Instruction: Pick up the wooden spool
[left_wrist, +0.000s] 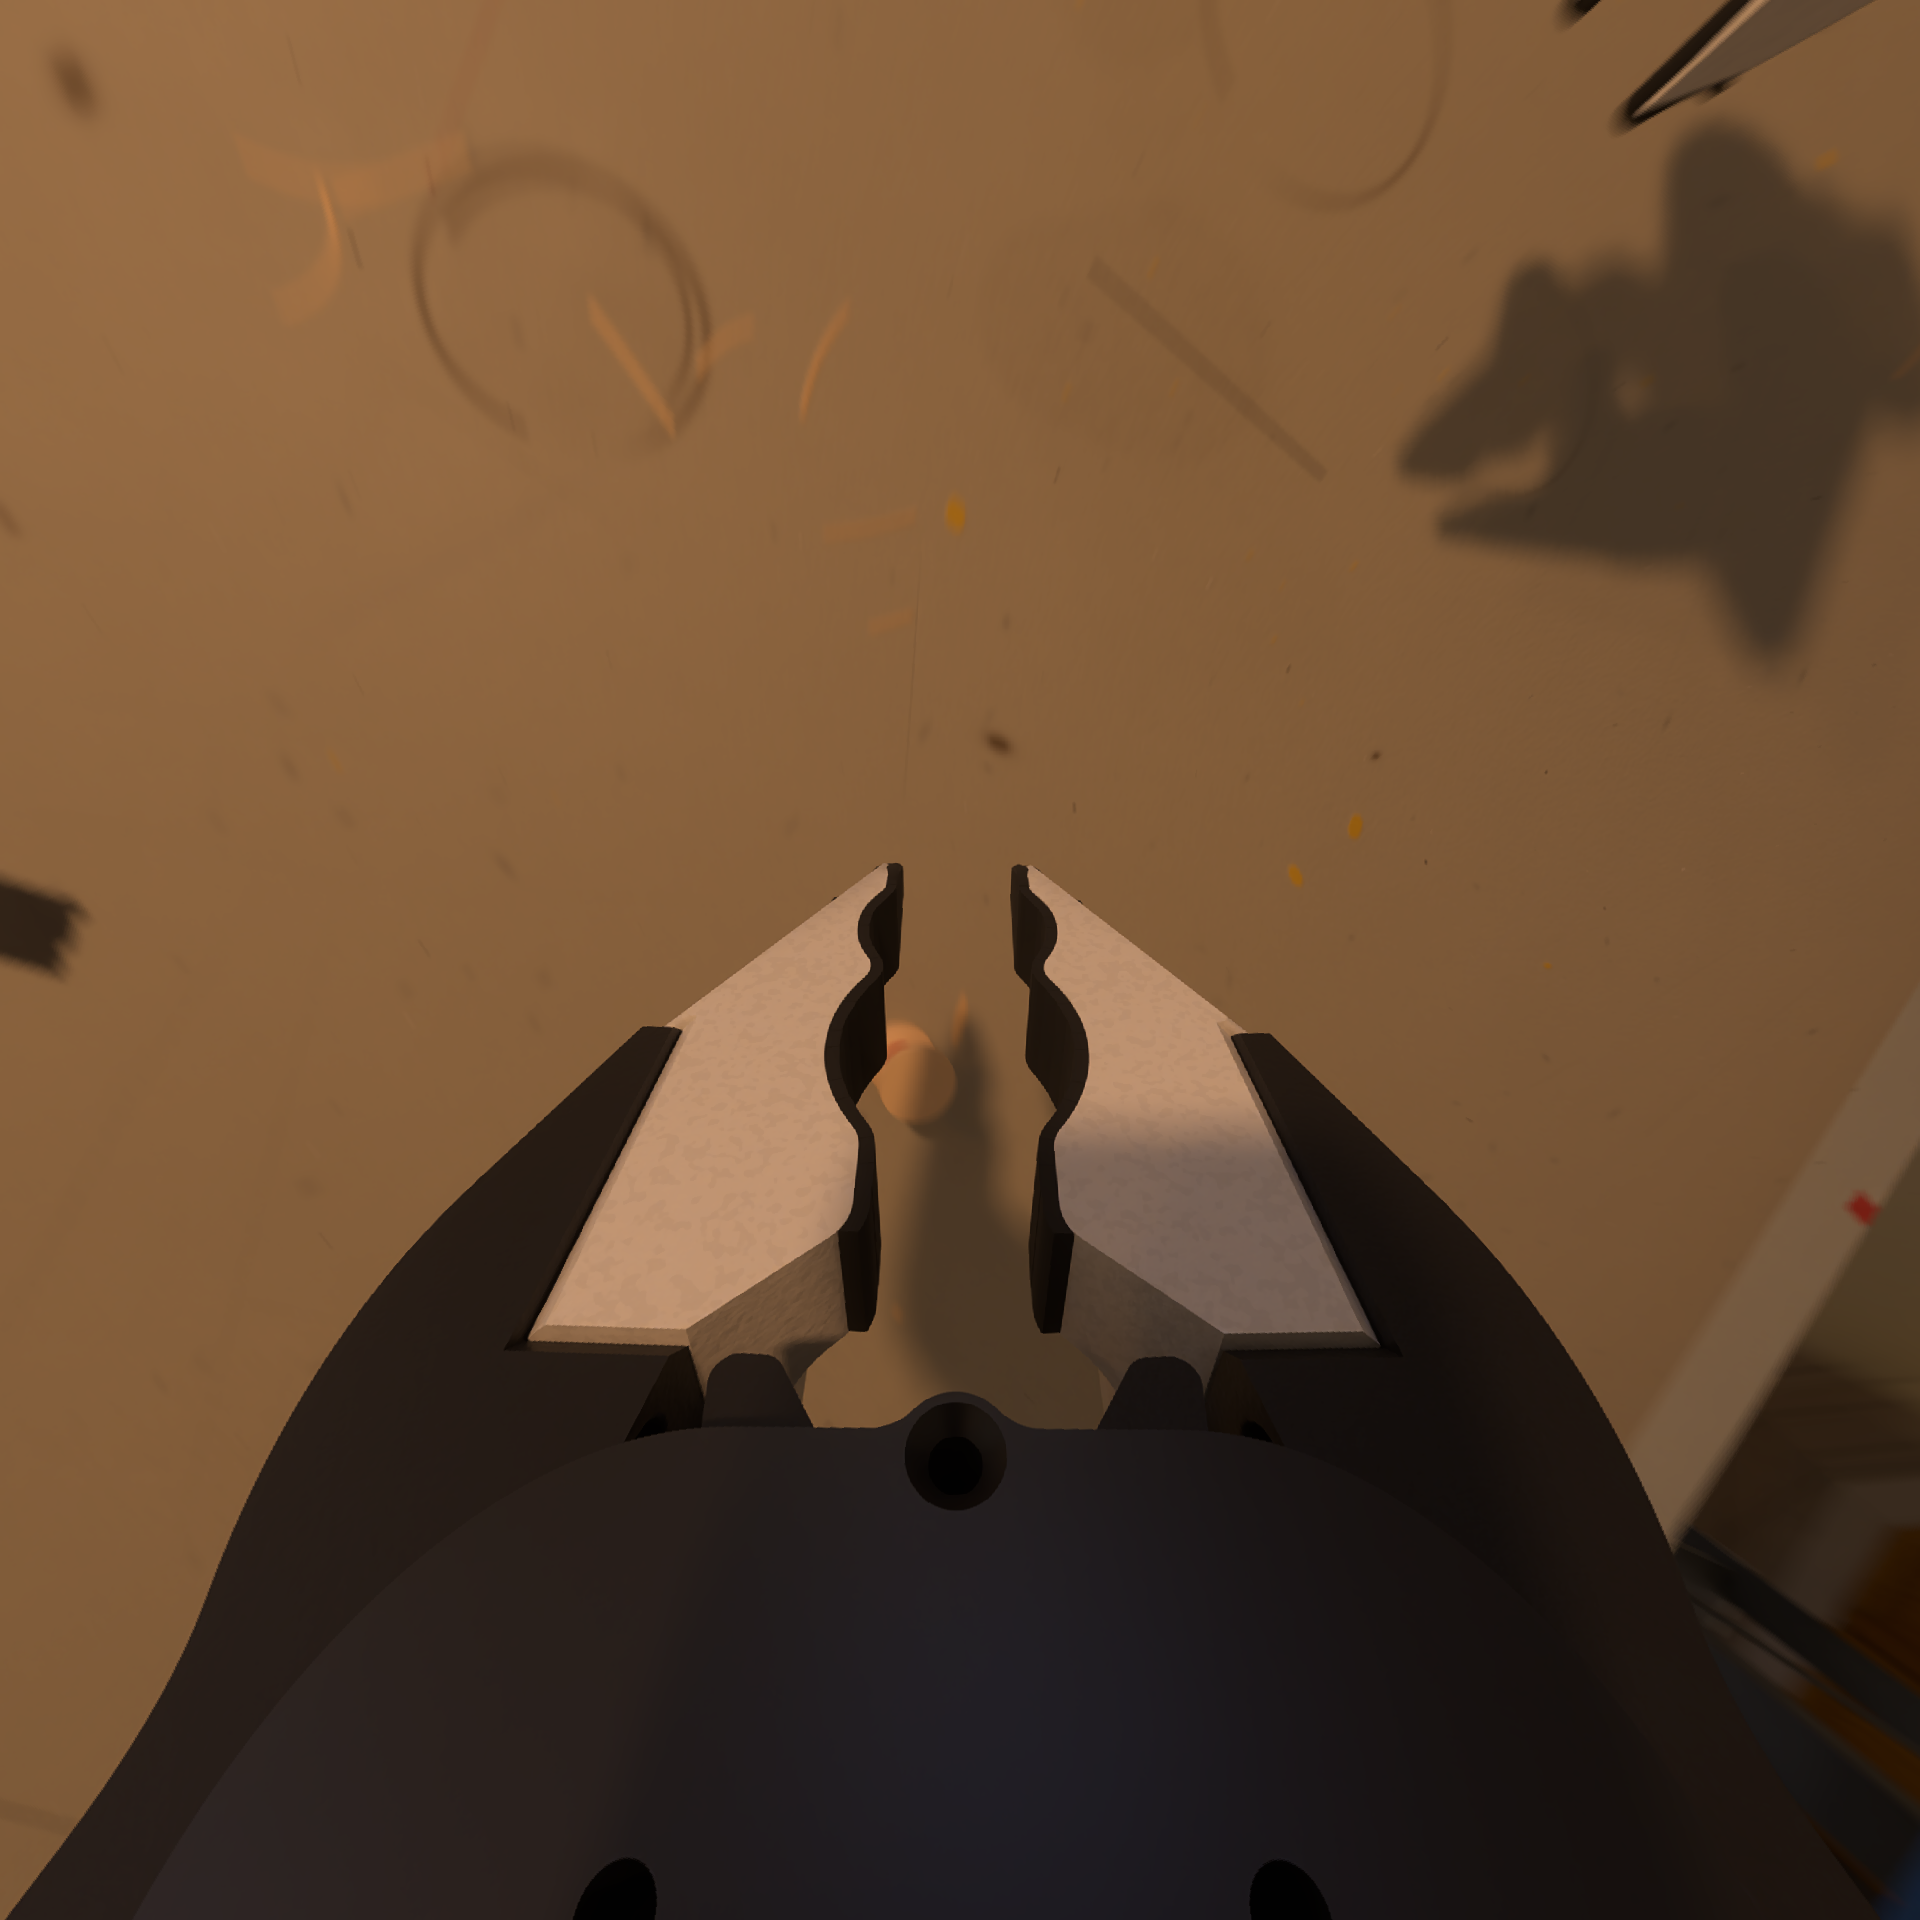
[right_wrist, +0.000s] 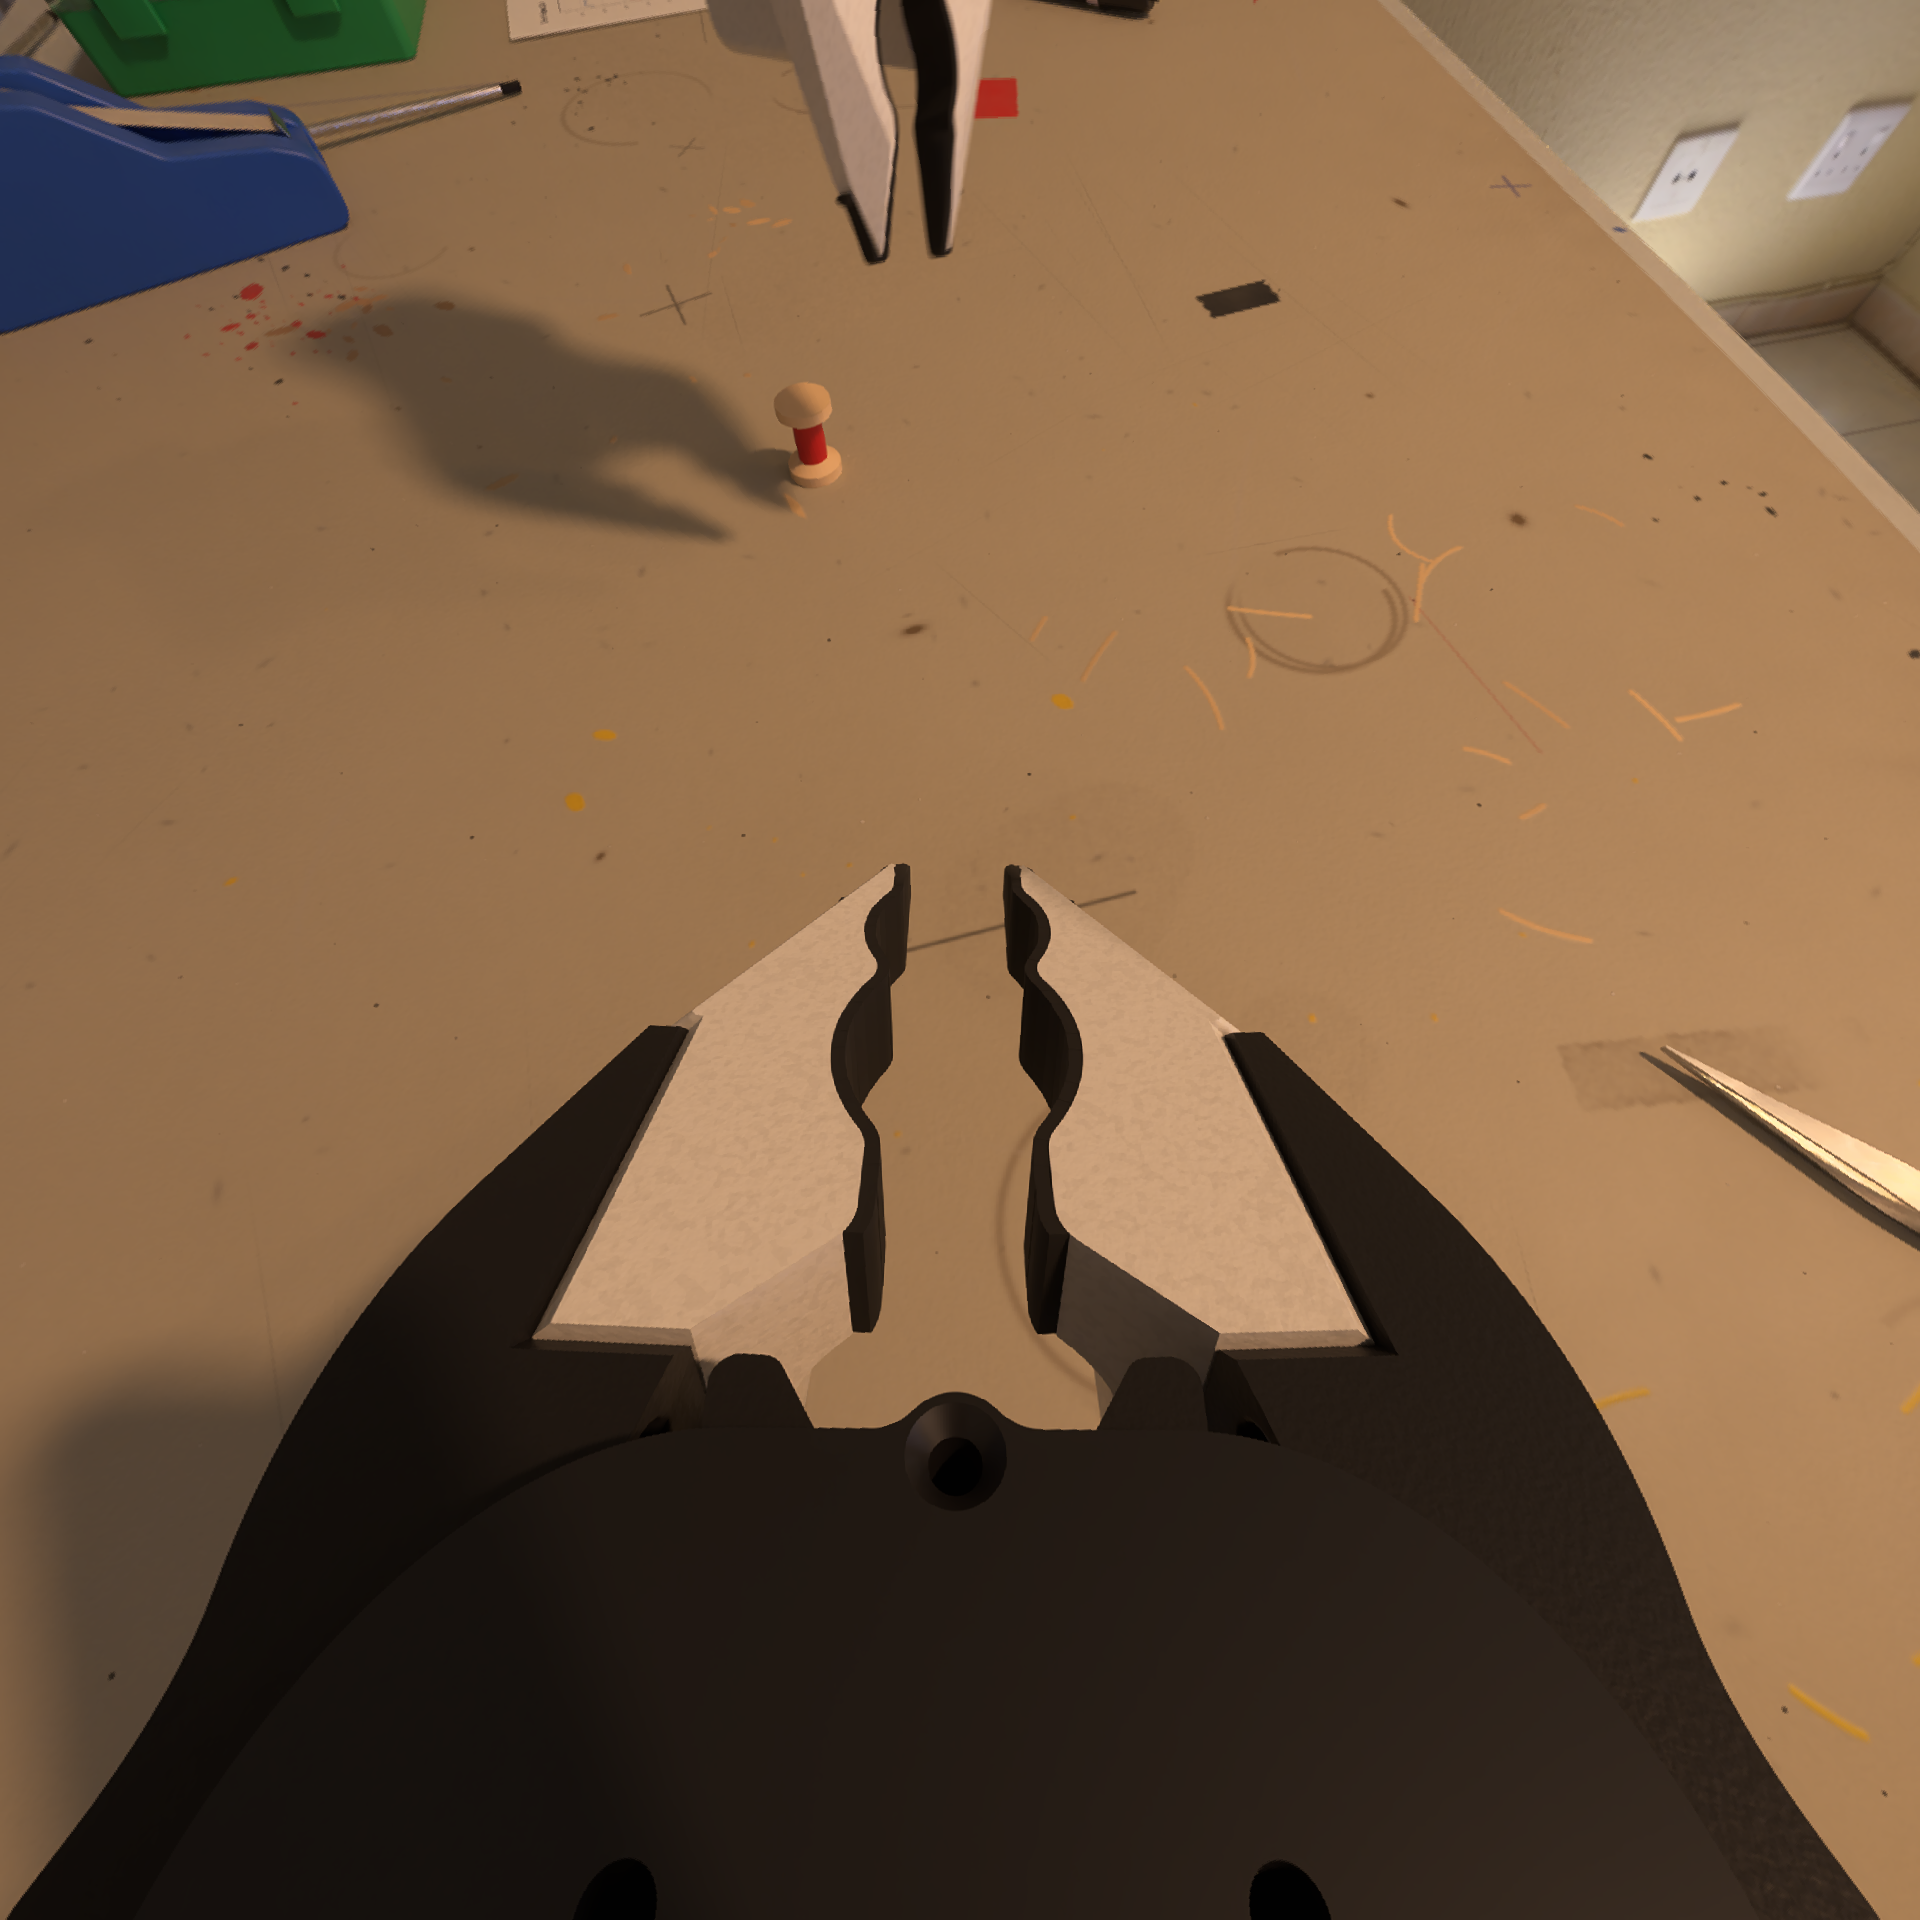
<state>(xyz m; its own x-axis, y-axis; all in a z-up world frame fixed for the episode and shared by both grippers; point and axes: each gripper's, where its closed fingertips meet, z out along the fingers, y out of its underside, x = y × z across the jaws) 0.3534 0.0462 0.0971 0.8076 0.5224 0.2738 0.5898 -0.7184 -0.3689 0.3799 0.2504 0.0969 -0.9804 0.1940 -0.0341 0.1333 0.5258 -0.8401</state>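
Beneath me lay a scuffed tan worktable (right_wrist: 1351, 436), under warm light that cast hard shadows. Past its far-right edge stood a pale textured wall (right_wrist: 1621, 73) with two white outlets (right_wrist: 1683, 171), tiled floor (right_wrist: 1829, 364) below.

I see the wooden spool (left_wrist: 914, 1081) partly hidden behind my left gripper's finger (left_wrist: 769, 1122); the blue tape dispenser (right_wrist: 145, 197) and scissors (right_wrist: 1808, 1138) run off-frame.

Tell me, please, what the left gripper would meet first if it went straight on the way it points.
Probably the wooden spool: it stands upright on the table below the open left gripper, slightly toward its left finger, which it might clip first.
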